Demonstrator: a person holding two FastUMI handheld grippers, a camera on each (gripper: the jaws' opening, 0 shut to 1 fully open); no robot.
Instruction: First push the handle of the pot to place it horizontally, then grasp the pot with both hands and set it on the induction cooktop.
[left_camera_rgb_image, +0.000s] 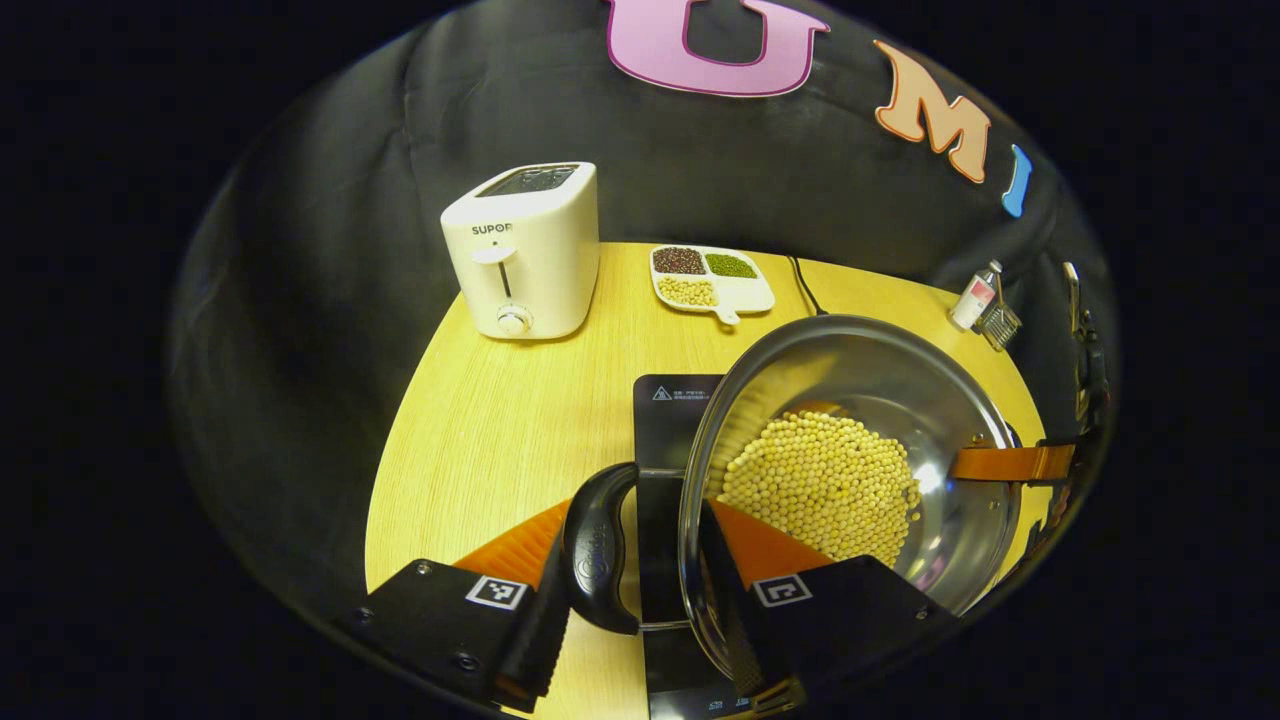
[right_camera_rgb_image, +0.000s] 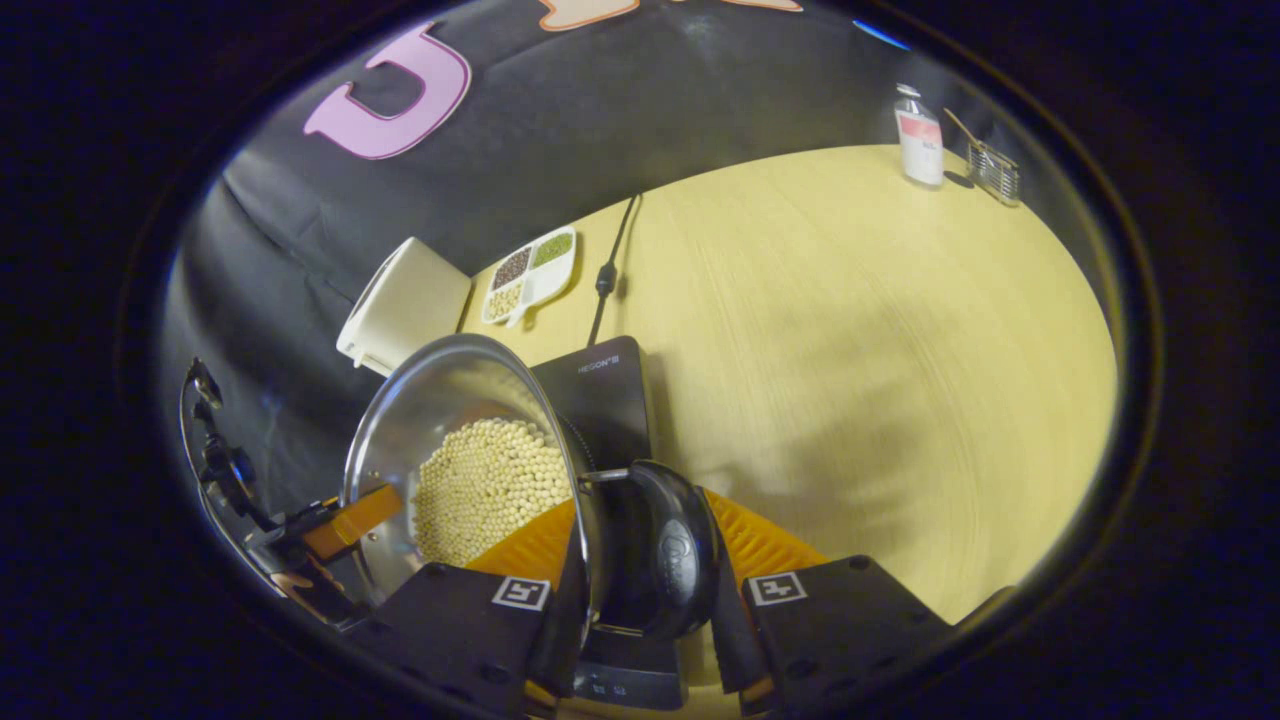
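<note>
**Pot held by both handles, above cooktop**

Steel pot (left_camera_rgb_image: 860, 440), part-full of pale beans (left_camera_rgb_image: 820, 485), hangs over the black induction cooktop (left_camera_rgb_image: 672, 420) w/ its mouth tipped toward the left gripper view. Looks off the surface, but can't tell if the base is clear.

Left gripper (left_camera_rgb_image: 640, 600) clamps across the near side: one finger outside the black loop handle (left_camera_rgb_image: 600, 560), the other inside the rim, so handle + wall are pinched together. Right gripper (right_camera_rgb_image: 640, 600) does the same on the opposite handle (right_camera_rgb_image: 670, 560); its far finger shows in the left gripper view at the rim (left_camera_rgb_image: 1010, 462). Two-sided grip prob. because the pot is heavy and the load could slide.

Long axis runs handle to handle, roughly across the cooktop. Judged step: lowering onto it. Risk: tilt could spill beans.

Farther out on the wooden table (left_camera_rgb_image: 500, 420): toaster (left_camera_rgb_image: 522, 250), divided dish (left_camera_rgb_image: 712, 280), power cord (right_camera_rgb_image: 606, 275), small bottle (right_camera_rgb_image: 920, 135).
</note>
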